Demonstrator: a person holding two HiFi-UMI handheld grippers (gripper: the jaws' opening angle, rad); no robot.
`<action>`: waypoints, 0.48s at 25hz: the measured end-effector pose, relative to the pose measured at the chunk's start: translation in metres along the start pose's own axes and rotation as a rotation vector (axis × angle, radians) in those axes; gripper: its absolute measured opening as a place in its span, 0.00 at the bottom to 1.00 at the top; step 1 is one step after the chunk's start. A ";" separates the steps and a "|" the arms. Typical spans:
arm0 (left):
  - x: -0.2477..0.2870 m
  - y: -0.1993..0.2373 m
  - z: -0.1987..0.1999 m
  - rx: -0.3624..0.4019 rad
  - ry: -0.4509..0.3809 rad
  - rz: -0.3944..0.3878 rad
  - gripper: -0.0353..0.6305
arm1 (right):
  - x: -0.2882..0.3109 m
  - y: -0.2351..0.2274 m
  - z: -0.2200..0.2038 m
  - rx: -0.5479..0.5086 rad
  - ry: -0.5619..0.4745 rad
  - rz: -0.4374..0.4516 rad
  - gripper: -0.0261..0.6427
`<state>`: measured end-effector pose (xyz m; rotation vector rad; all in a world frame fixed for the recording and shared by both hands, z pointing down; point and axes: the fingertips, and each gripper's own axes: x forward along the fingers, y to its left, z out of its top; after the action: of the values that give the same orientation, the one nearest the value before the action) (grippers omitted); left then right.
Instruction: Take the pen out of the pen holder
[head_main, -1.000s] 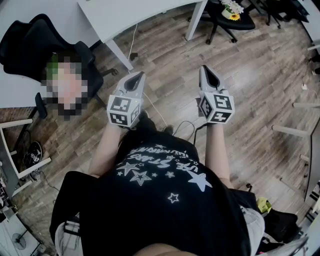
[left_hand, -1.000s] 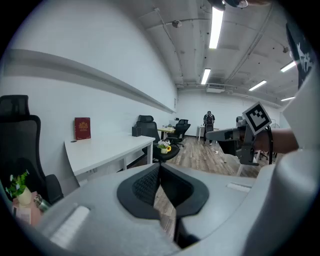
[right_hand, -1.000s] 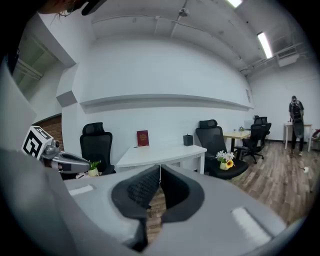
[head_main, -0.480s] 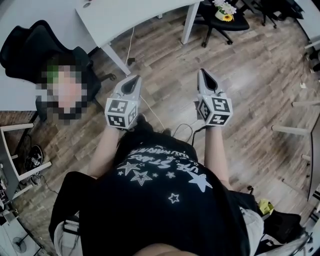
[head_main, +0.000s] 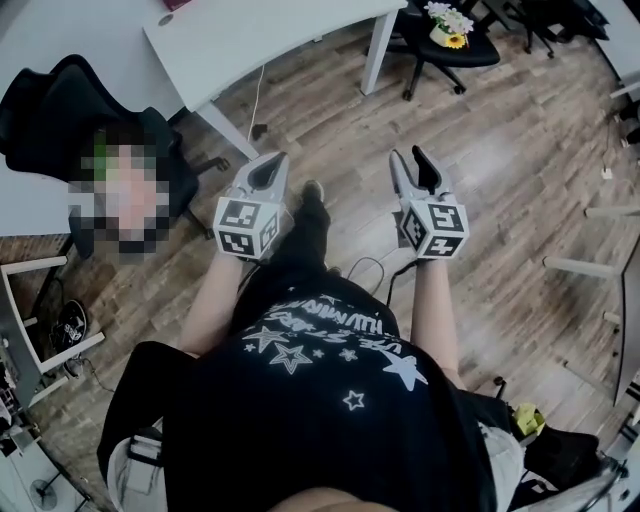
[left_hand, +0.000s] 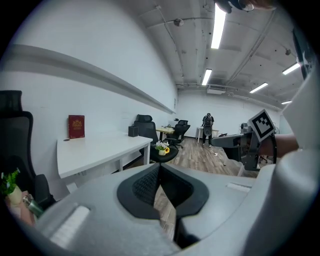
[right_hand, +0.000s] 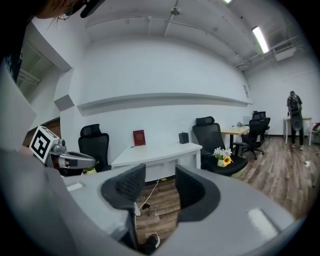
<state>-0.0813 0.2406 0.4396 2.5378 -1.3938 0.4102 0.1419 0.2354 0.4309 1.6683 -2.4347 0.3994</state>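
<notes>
A small black pen holder (right_hand: 183, 137) stands on the far end of the white desk (right_hand: 160, 152); it also shows as the pen holder (left_hand: 133, 131) in the left gripper view. I cannot make out a pen in it. Both grippers hang in the air over the wood floor, well short of the desk (head_main: 250, 40). My left gripper (head_main: 268, 168) is shut and holds nothing, its jaw tips meeting. The jaws of my right gripper (head_main: 412, 162) are opening, with a clear gap and nothing between them.
A red book (right_hand: 139, 137) leans on the wall at the desk's back. A black office chair (head_main: 60, 90) stands at the left. Another chair carrying a flower pot (head_main: 452, 28) sits beyond the desk's right end. A cable (head_main: 368, 262) lies on the floor by the person's shoe (head_main: 312, 198).
The right gripper's jaws have gone from shut to open. The person has stepped towards the desk, a shoe now shows between the grippers, and both grippers sit slightly lower in the picture.
</notes>
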 end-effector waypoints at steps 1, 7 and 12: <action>0.012 0.003 0.000 -0.004 0.001 -0.011 0.07 | 0.008 -0.005 0.000 0.005 0.009 0.000 0.34; 0.102 0.036 0.017 -0.029 -0.009 -0.105 0.07 | 0.086 -0.052 0.012 -0.001 0.058 -0.025 0.38; 0.181 0.091 0.049 -0.020 -0.001 -0.102 0.07 | 0.172 -0.085 0.048 -0.008 0.066 -0.040 0.38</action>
<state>-0.0591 0.0345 0.4611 2.5799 -1.2554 0.3747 0.1592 0.0388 0.4442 1.6706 -2.3492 0.4319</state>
